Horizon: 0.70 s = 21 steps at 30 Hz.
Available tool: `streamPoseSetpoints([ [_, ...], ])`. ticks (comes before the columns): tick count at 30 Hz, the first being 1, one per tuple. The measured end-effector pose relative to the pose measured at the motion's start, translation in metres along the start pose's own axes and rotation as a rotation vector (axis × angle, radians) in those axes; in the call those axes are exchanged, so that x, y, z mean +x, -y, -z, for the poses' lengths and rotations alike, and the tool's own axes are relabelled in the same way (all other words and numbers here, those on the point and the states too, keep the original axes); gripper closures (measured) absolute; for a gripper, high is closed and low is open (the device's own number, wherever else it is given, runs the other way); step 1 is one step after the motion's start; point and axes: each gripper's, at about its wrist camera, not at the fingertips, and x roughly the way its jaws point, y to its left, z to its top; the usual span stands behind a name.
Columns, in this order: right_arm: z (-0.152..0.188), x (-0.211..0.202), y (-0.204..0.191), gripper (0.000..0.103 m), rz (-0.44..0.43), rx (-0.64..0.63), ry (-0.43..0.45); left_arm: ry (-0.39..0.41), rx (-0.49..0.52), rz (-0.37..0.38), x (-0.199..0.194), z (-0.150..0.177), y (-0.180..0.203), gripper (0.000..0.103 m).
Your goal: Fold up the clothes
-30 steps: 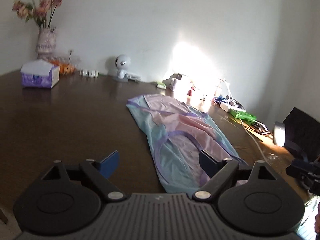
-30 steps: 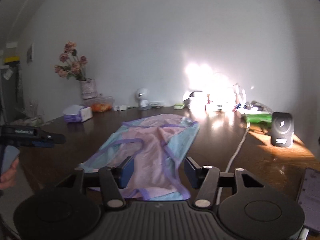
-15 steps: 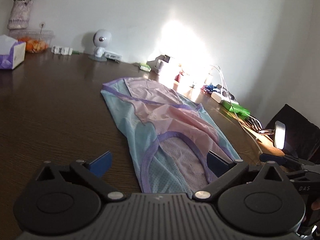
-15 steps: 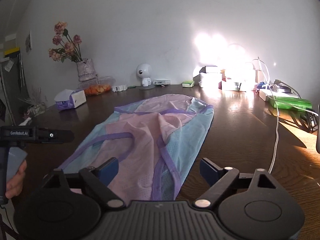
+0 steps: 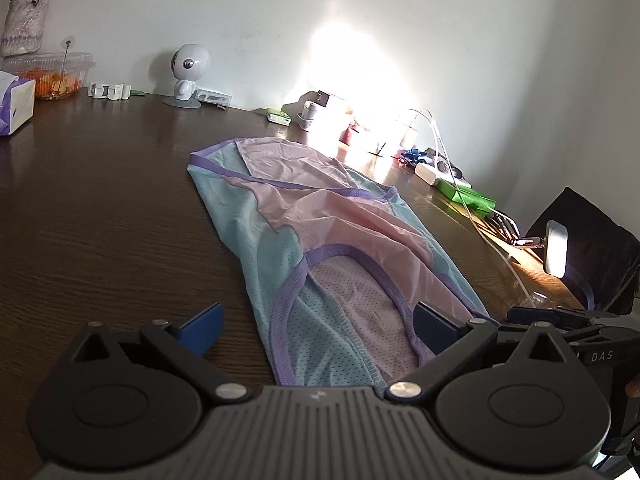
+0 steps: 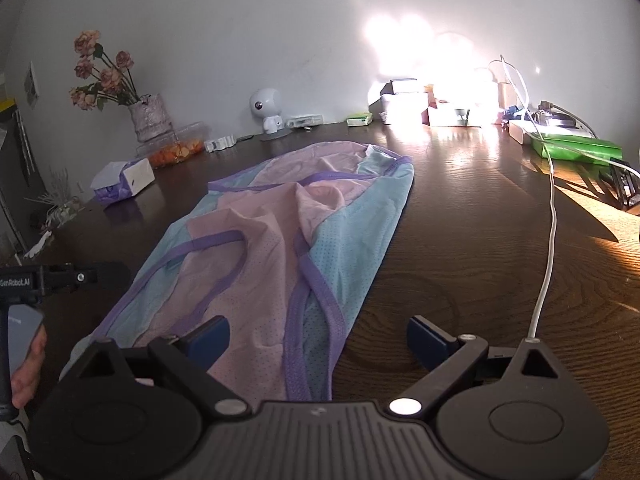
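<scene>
A sleeveless top [image 5: 320,216], pink and light blue with purple trim, lies flat and lengthwise on the dark wooden table [image 5: 100,220]. My left gripper [image 5: 316,322] hovers over the garment's near end, jaws wide open. Its right fingertip is over the cloth and its left one over bare wood. In the right wrist view the same top [image 6: 280,240] runs away from me. My right gripper [image 6: 318,334] is open over its near right corner, nothing pressed between the pads. The other gripper's body [image 6: 48,280] and a hand [image 6: 24,360] show at the left edge.
Along the far wall stand a vase of flowers [image 6: 150,120], a tissue box [image 6: 124,180], a clear food container [image 5: 52,76], a small white camera [image 5: 188,72] and bright boxes. A white cable [image 6: 548,240] and a green box [image 6: 576,150] lie to the right.
Both grippers moved in toward the near end of the top and tipped downward. Their jaws spread wider, the right one most.
</scene>
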Motion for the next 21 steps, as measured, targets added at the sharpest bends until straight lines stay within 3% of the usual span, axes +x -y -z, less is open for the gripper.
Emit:
streamPoseSetpoints([
  [21, -0.002, -0.007, 0.023, 0.008, -0.040, 0.147, 0.042, 0.039, -0.032, 0.012, -0.006, 0.001, -0.004, 0.001],
])
